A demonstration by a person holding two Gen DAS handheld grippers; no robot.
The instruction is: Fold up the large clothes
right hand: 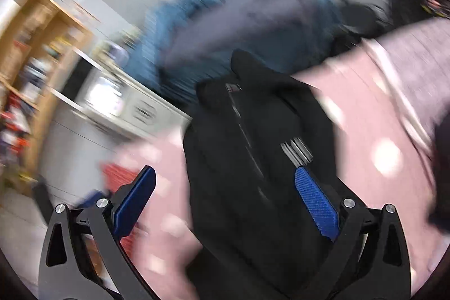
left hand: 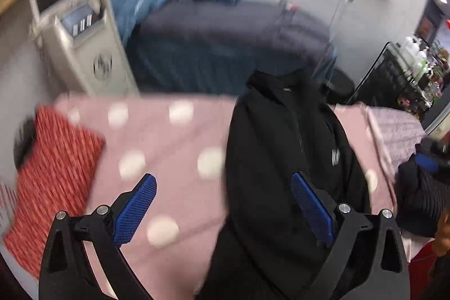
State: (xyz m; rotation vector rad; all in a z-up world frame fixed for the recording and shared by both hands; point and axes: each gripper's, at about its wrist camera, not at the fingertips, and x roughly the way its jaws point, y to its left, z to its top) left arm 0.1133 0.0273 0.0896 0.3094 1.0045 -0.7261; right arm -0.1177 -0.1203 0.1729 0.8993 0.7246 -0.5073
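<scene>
A black zip-up jacket (left hand: 284, 159) lies lengthwise on a pink bedsheet with white dots (left hand: 168, 142), collar at the far end. My left gripper (left hand: 223, 204) is open above the jacket's left edge, nothing between its blue pads (left hand: 135, 210). In the right wrist view the same jacket (right hand: 242, 159) lies under my right gripper (right hand: 225, 198), which is open and empty, its right pad (right hand: 316, 204) over the jacket's chest logo. The right view is blurred by motion.
A red-and-white patterned garment (left hand: 53, 179) lies on the bed at the left. A dark blue bed with blue bedding (left hand: 225, 47) stands beyond. A white machine with a screen (left hand: 84, 47) stands at the left. A lilac cloth (left hand: 393, 131) and dark clothes (left hand: 419, 196) lie at the right.
</scene>
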